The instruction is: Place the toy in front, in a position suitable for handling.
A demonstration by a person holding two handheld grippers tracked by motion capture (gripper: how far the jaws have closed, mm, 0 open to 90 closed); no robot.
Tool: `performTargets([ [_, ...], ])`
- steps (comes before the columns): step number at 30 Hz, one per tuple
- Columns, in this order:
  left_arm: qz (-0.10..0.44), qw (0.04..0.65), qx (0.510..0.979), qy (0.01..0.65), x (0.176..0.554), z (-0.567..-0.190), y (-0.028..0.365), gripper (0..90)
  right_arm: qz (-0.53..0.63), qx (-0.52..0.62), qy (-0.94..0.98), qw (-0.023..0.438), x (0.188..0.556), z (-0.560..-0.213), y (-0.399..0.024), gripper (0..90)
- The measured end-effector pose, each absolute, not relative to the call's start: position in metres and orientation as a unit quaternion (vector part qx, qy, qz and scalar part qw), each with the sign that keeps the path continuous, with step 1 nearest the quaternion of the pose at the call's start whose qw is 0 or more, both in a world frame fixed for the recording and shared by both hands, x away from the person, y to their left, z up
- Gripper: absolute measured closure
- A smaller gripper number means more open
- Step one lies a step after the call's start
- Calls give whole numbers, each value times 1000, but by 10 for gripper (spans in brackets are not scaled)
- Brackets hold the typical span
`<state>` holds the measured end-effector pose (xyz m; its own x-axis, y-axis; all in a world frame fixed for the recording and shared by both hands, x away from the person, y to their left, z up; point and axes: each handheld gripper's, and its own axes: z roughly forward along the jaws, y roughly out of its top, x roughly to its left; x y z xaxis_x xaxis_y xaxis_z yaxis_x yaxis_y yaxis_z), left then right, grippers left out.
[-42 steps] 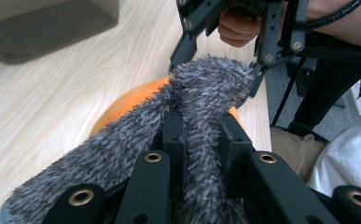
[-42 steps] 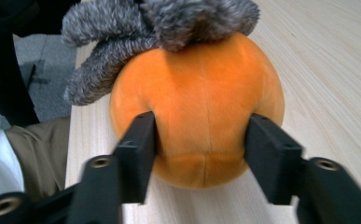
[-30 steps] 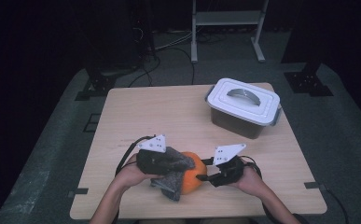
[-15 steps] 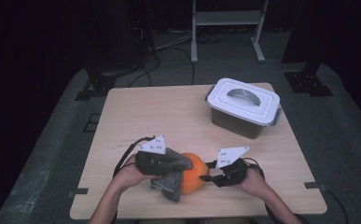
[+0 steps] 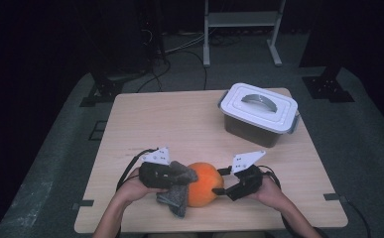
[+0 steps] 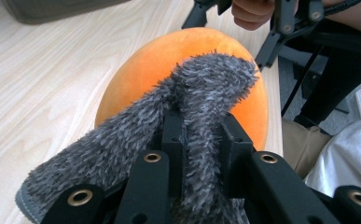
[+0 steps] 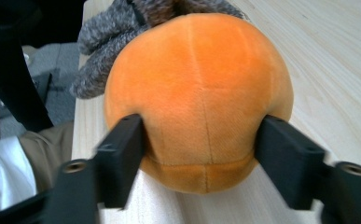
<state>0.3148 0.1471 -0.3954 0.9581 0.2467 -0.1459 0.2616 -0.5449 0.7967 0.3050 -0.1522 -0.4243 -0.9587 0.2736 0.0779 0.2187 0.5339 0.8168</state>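
Observation:
An orange plush ball [image 5: 204, 184] lies near the table's front edge. A grey fuzzy cloth [image 5: 178, 186] is draped over its left side, and my left gripper [image 5: 177, 176] is shut on it. In the left gripper view the cloth [image 6: 206, 93] is pinched between the jaws of that gripper [image 6: 201, 135] and rests on the ball [image 6: 136, 70]. My right gripper [image 5: 218, 181] reaches the ball from the right. Its jaws have just been opening, with the ball [image 7: 197, 84] between them. Both pads of the right gripper [image 7: 199, 163] still touch the ball's sides.
A lidded white and grey container [image 5: 259, 111] stands at the back right of the wooden table [image 5: 169, 124]. The person's forearms come in over the front edge. The table's front edge runs just behind the ball in the right gripper view.
The right gripper's jaws stand a little wider on the ball than before. The left gripper with the cloth has barely shifted on the ball's left side.

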Motion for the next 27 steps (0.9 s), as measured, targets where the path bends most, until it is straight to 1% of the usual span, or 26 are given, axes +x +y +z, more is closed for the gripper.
performTargets([
  [2,-7,456,879,139,314,-389,145,755,459,128,878,46,301,-422,-152,456],
  [3,-2,456,880,135,313,-384,144,755,460,123,878,51,300,-422,-152,469],
  [7,7,467,875,126,314,-369,141,754,461,99,879,64,296,-421,-150,484],
  [9,8,458,880,125,316,-369,138,754,461,102,879,61,296,-422,-150,474],
  [10,10,447,885,127,316,-372,136,754,460,109,879,58,297,-422,-151,448],
  [12,9,431,893,133,317,-382,134,754,461,130,876,52,300,-423,-152,359],
  [15,-11,447,883,139,316,-391,135,754,457,151,876,25,305,-425,-153,232],
  [17,-21,450,882,138,314,-394,133,754,459,157,874,10,306,-427,-152,201],
  [19,-31,448,884,128,309,-395,128,752,457,156,876,4,305,-427,-150,181],
  [20,-36,445,886,121,307,-395,125,749,454,155,877,2,304,-428,-148,182],
  [21,-40,445,887,119,306,-395,124,747,450,155,880,1,304,-429,-147,201],
  [22,-41,441,889,114,304,-395,121,746,447,153,881,4,303,-430,-146,231],
  [25,-34,443,889,109,303,-389,117,746,437,129,890,30,297,-429,-146,364],
  [27,-27,447,888,105,304,-382,117,746,440,121,889,44,295,-426,-146,395],
])
